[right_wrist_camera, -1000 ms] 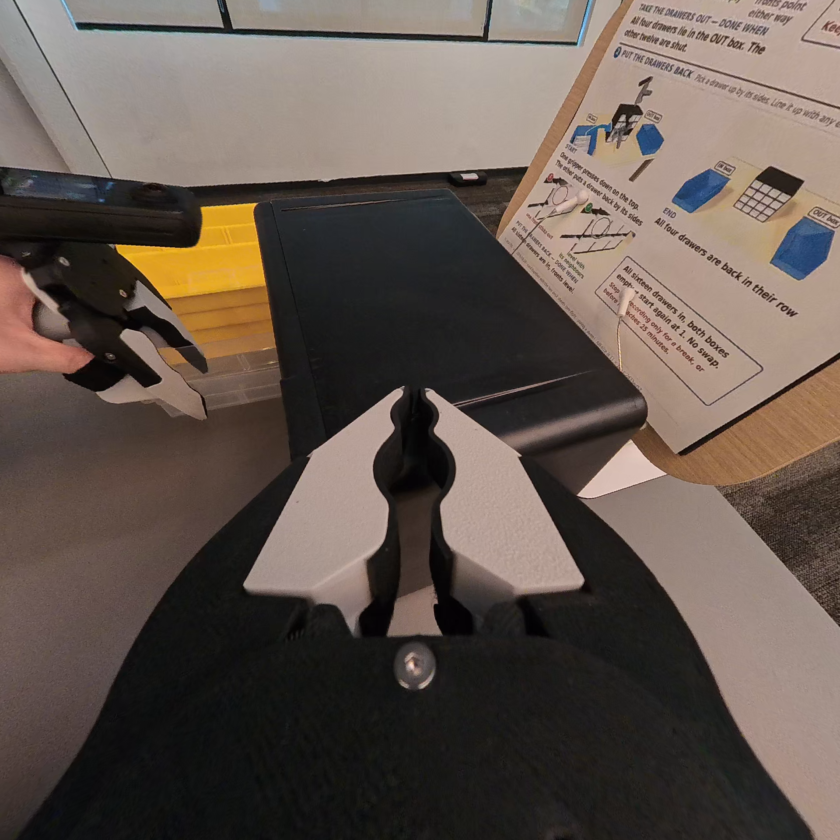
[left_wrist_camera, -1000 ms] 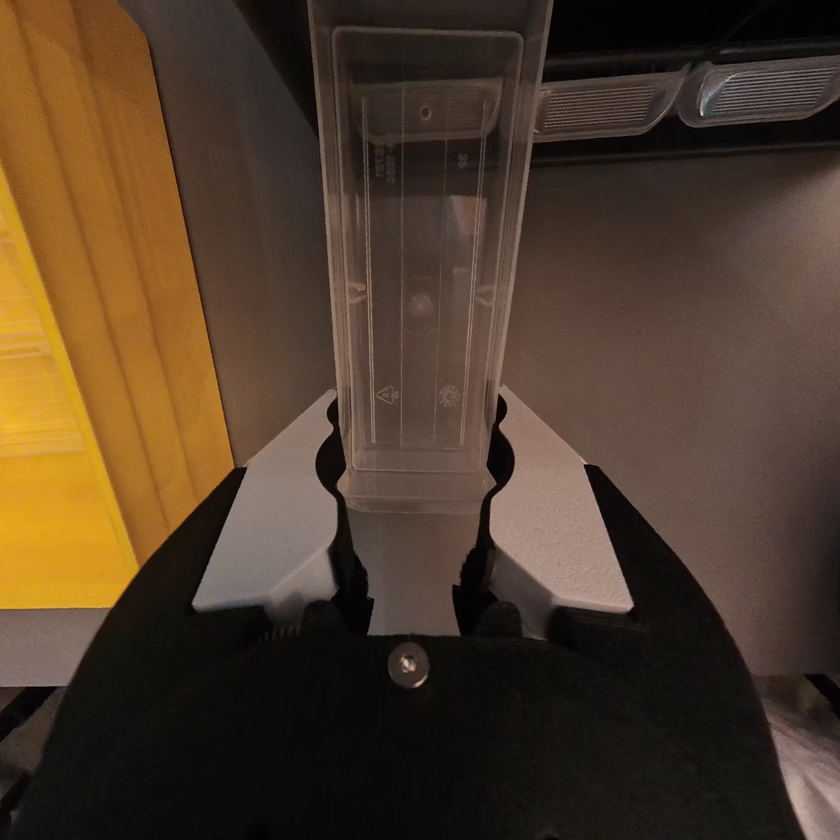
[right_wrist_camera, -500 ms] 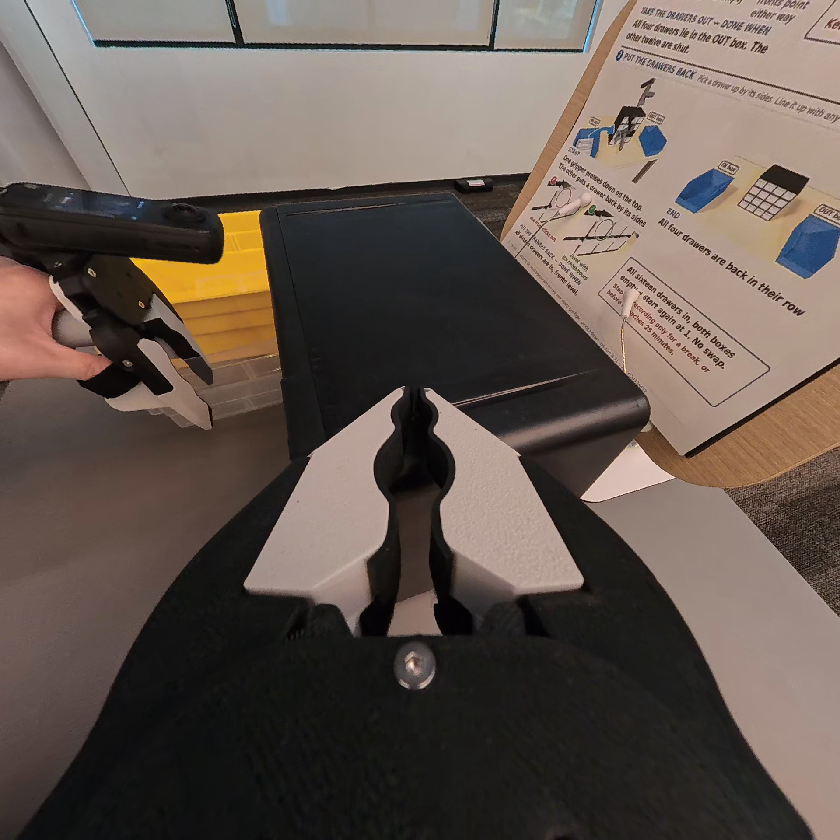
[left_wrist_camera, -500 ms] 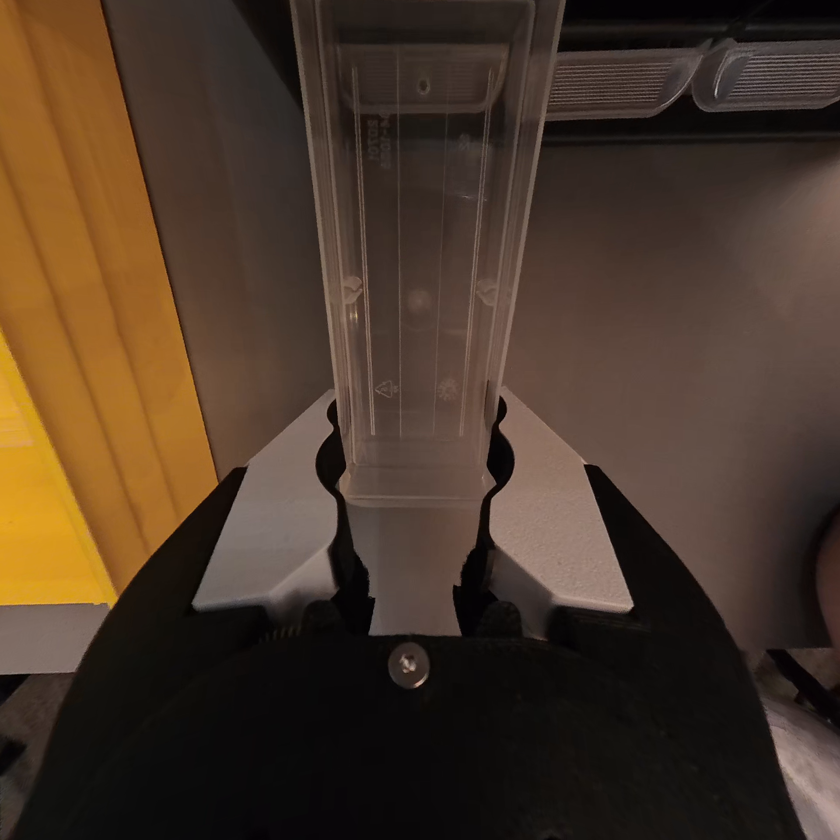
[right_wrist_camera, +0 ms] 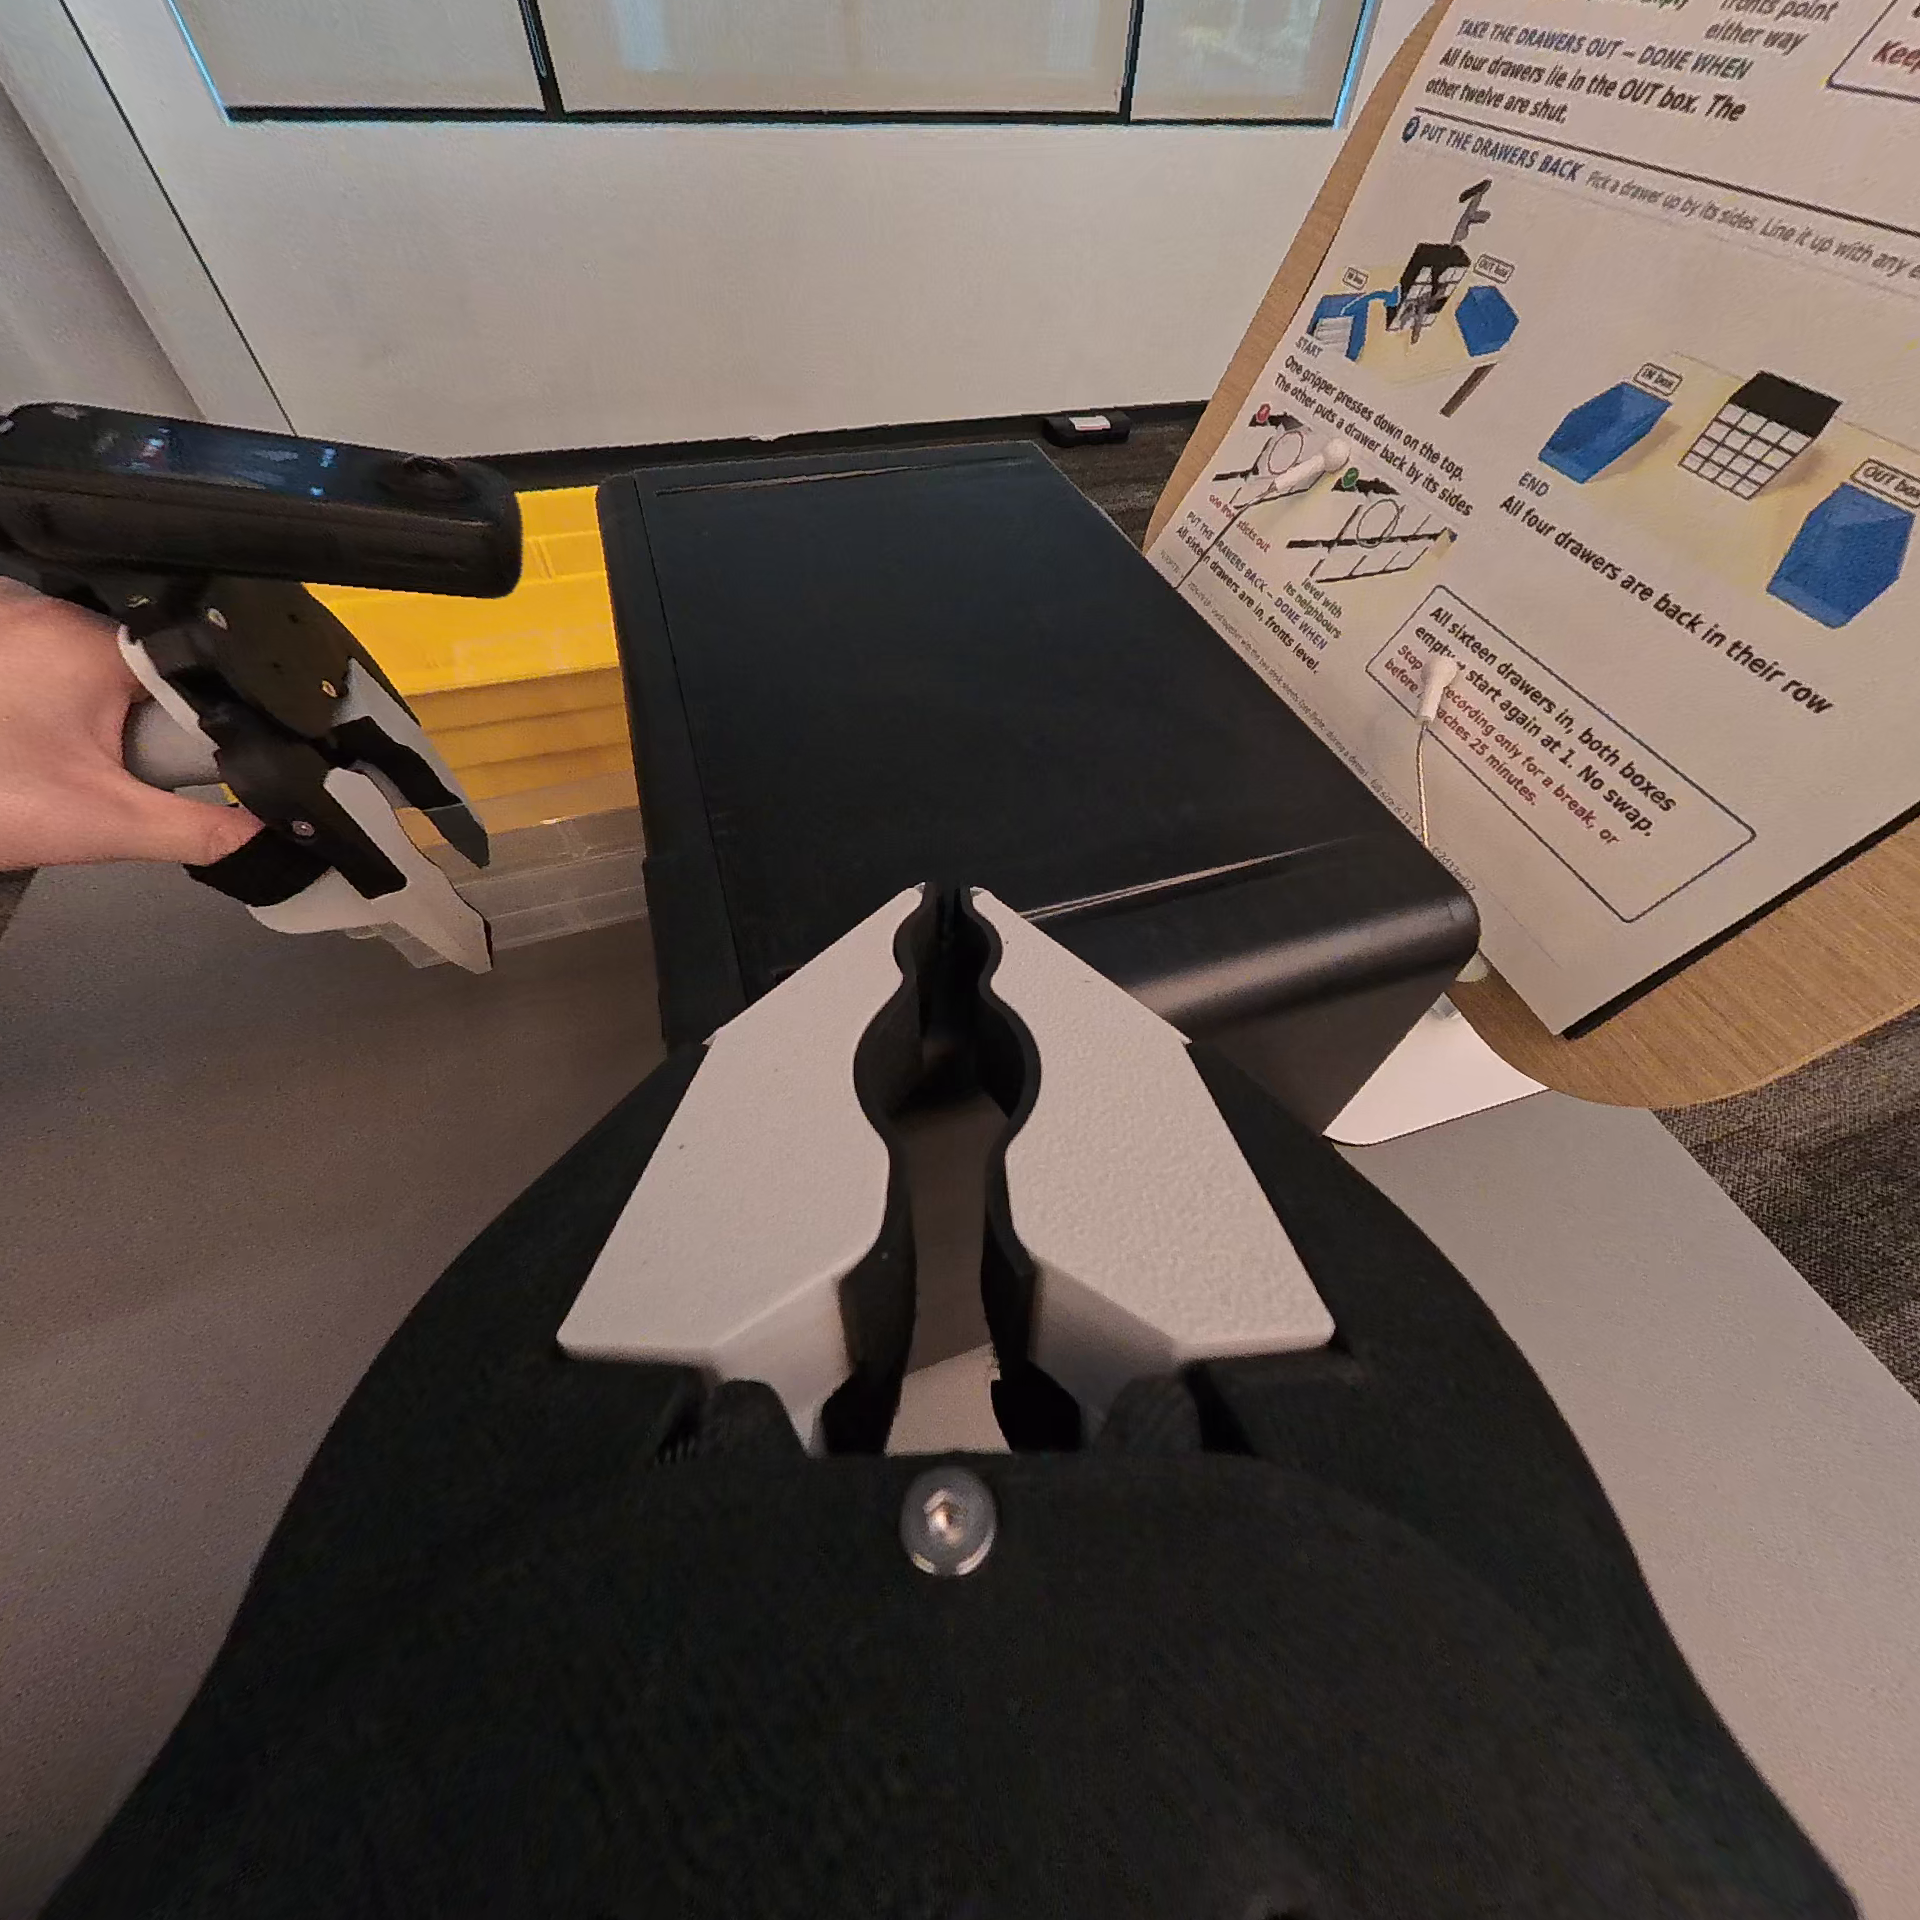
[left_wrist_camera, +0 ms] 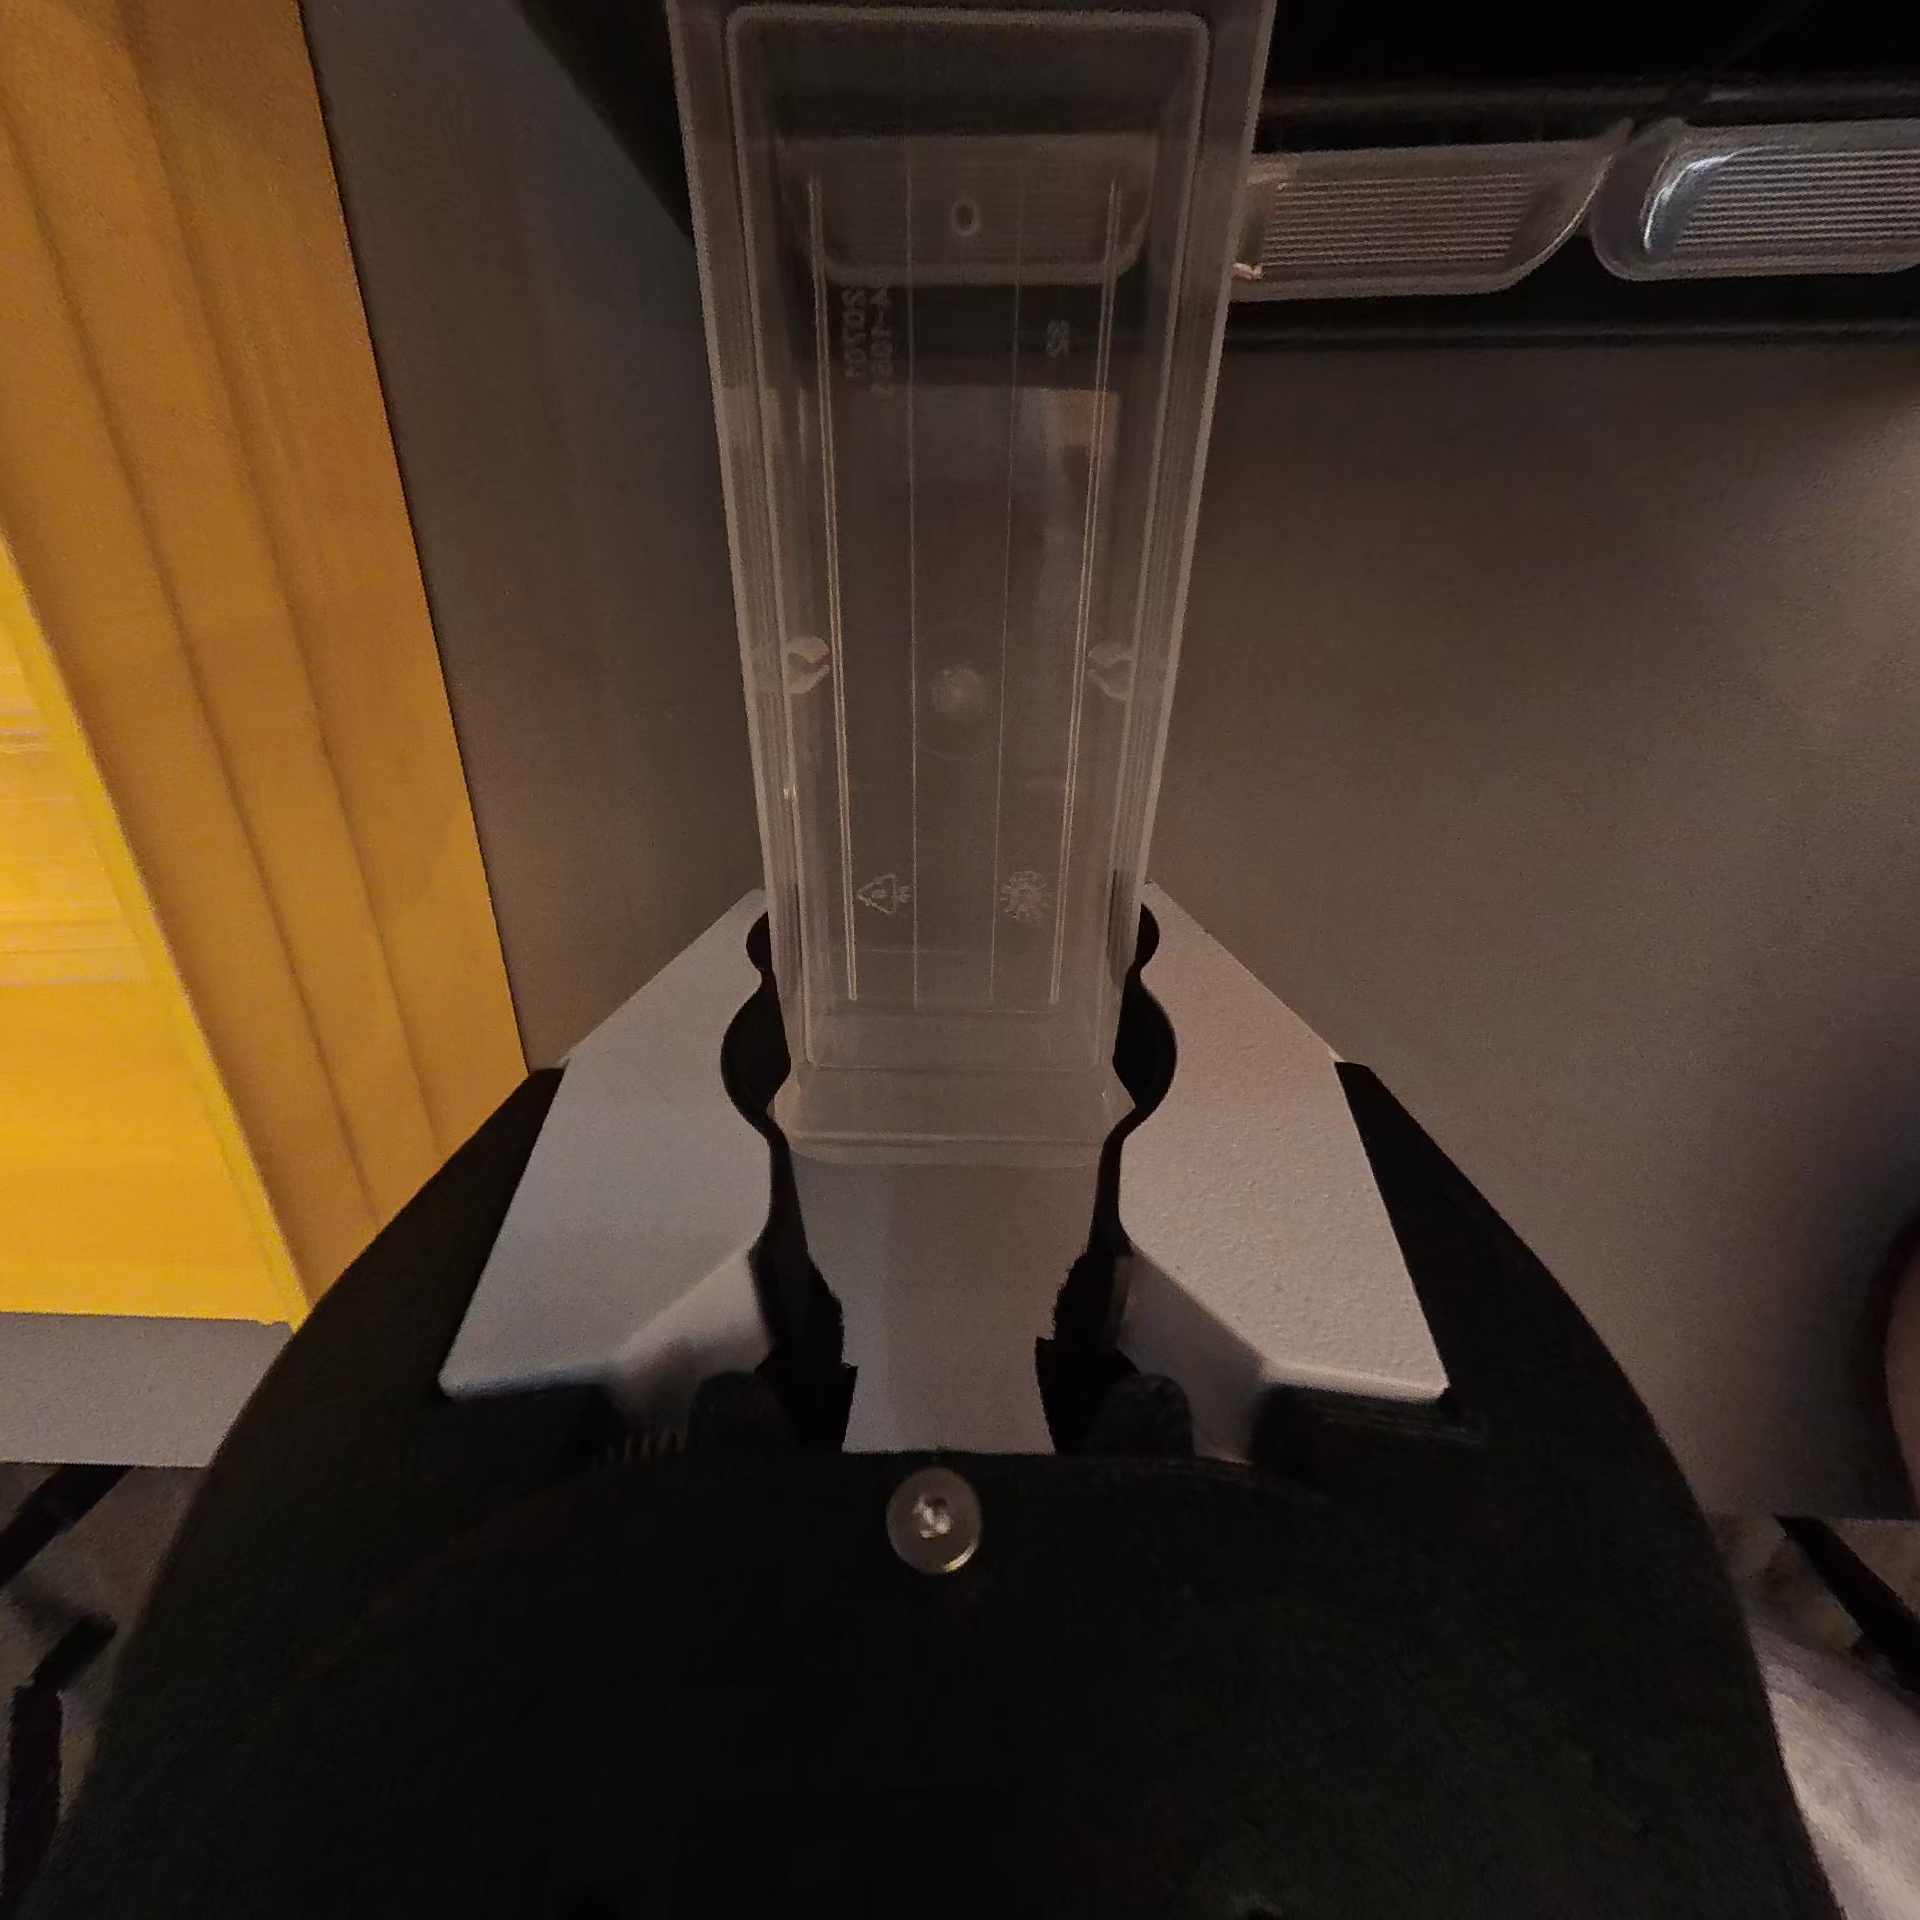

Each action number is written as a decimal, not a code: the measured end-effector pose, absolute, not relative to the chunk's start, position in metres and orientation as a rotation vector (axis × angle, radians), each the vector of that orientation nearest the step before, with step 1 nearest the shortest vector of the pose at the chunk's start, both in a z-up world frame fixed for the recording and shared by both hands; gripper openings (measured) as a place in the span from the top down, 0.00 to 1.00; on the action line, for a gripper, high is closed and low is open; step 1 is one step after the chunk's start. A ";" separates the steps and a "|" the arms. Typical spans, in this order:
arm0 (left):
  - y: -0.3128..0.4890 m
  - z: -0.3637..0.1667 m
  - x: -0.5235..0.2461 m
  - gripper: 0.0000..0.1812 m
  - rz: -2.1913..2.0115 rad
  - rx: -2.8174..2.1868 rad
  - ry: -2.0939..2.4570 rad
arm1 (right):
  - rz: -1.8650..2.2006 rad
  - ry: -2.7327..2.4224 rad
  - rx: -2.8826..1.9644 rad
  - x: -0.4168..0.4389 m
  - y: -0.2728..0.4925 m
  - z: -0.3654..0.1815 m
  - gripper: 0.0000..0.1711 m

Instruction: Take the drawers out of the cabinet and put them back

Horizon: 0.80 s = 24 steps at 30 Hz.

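The left gripper [left_wrist_camera: 951, 1029] clamps 1 clear drawer [left_wrist_camera: 961, 582] by its sides, aligned with the cabinet [right_wrist_camera: 935, 707], while the right gripper [right_wrist_camera: 948, 904], closed and empty, rests atop the cabinet, likely steadying it.

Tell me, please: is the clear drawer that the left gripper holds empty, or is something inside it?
Empty. In the left wrist view, the clear drawer, clamped at its near end by the left gripper, shows only its own moulded marks on its floor.
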State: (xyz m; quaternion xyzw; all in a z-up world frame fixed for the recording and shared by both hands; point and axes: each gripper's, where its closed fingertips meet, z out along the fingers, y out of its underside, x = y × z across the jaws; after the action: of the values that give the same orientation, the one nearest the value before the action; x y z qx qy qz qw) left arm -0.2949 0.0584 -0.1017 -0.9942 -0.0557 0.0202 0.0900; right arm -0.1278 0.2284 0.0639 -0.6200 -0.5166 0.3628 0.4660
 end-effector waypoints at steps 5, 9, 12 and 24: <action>0.058 -0.101 -0.295 0.66 0.050 -2.970 -0.173 | 0.899 -1.266 -1.522 -0.127 0.229 0.064 1.00; 0.061 -0.095 -0.294 0.66 0.077 -2.948 -0.171 | 0.904 -1.263 -1.521 -0.126 0.229 0.064 1.00; 0.060 -0.096 -0.293 0.66 0.050 -2.975 -0.190 | 0.901 -1.263 -1.522 -0.126 0.229 0.064 1.00; 0.084 -0.093 -0.294 0.66 0.044 -2.856 -0.178 | 0.900 -1.260 -1.524 -0.126 0.229 0.064 1.00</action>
State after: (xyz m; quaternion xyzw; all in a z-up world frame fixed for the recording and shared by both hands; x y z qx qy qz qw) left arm -0.2943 0.0844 -0.0927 -0.9882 -0.0615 0.0151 0.1393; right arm -0.1259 0.2289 0.0640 -0.6209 -0.5133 0.3665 0.4656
